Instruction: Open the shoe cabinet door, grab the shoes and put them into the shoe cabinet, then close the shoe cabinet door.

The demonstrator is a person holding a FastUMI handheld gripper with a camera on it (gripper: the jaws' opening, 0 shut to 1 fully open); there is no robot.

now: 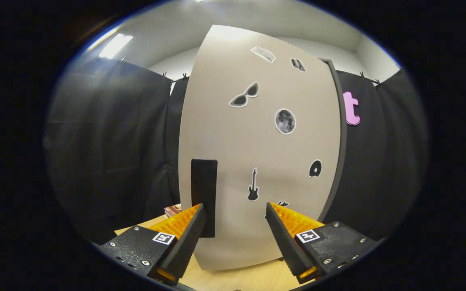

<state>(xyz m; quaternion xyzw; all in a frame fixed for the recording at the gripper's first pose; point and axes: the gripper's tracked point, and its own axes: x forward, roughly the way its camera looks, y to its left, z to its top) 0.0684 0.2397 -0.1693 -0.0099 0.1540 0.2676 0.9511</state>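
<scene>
The shoe cabinet door stands just ahead of me, a tall beige panel with several black-and-white stickers on it. A black rectangular handle is fixed near its left edge, low down. My gripper is open, its orange-and-black fingers spread wide in front of the door's lower part. The left fingertip lies right at the handle's lower half; whether it touches is unclear. Nothing sits between the fingers. A dark cabinet frame runs along the door's right side.
A light wooden floor runs under the door. A small stack of reddish books lies on the floor left of the door. Black cloth walls close in on both sides.
</scene>
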